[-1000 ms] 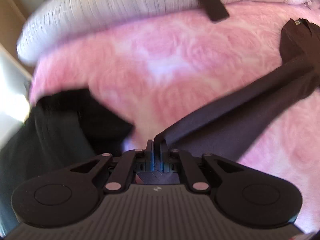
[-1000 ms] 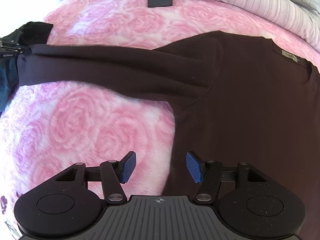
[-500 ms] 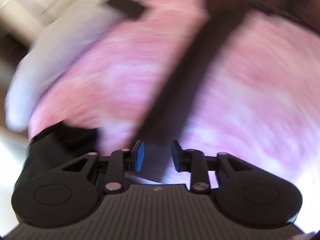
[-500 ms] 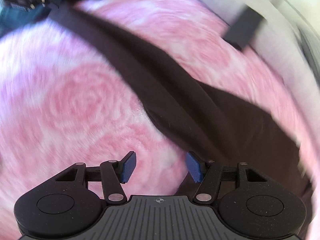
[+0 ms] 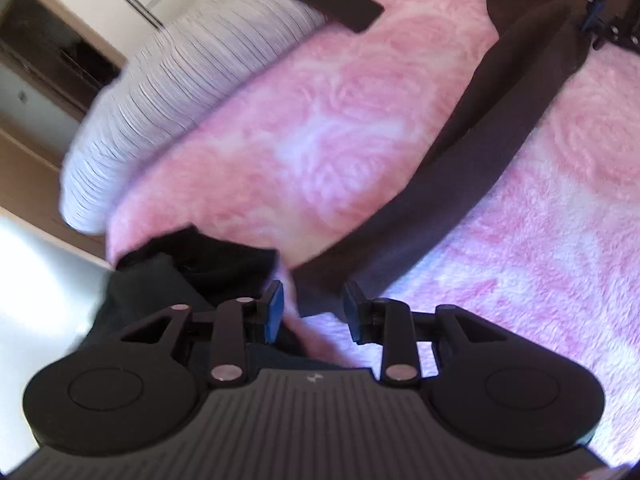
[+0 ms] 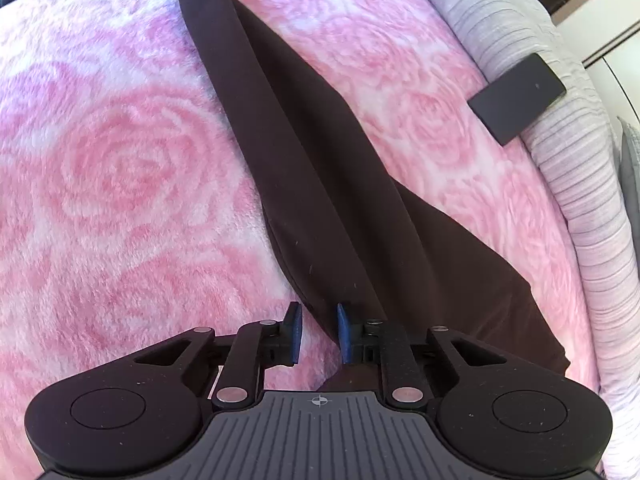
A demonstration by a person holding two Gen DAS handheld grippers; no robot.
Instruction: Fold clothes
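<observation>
The left hand-held gripper (image 5: 310,312) released the sleeve (image 5: 460,184) (jaws now apart).

The fluffy fleece blanket (image 6: 120,184) carries a pink-and-white rose pattern, and the long dark brown, plain-coloured garment (image 6: 320,184) runs across it from 12 o'clock to 5 o'clock in the right wrist view. The ribbed white-grey striped pillow (image 6: 576,168) bears a flat matte black rectangular object (image 6: 516,98) at 2 o'clock. Both black grippers have blue pads (image 5: 274,312), and a crumpled black cloth (image 5: 192,264) sits at 8 o'clock in the left wrist view.
</observation>
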